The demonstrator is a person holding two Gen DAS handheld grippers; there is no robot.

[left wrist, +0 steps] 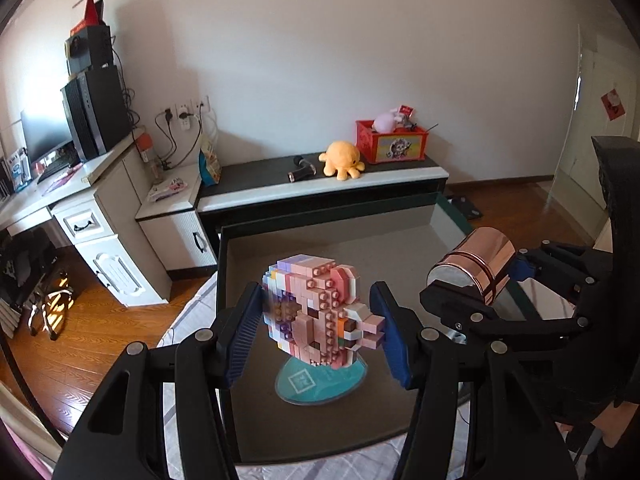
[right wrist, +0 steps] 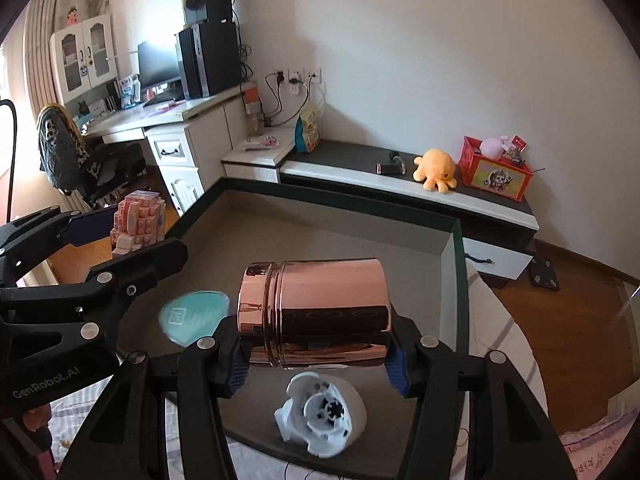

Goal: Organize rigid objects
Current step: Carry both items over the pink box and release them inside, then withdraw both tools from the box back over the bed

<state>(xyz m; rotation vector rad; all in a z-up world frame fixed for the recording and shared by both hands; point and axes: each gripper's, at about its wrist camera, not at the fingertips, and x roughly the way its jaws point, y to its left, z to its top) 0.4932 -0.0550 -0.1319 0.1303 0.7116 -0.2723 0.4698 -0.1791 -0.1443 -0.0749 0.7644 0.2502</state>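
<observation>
Orange plush octopus beside red box

A plain white wall backs a low dark-topped bench at the far side. On the left stands a white desk with a monitor; the wooden floor catches sunlight beneath it.

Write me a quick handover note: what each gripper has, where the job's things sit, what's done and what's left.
Left gripper: shut on the pink brick figure, held above the dark tray.
Right gripper: shut on the copper canister, lying sideways between the pads, also above the tray.
On the tray: teal disc and white plastic part.
Done: both items picked up.
Left: set both down wherever they belong; disc and white part are not yet handled.
</observation>
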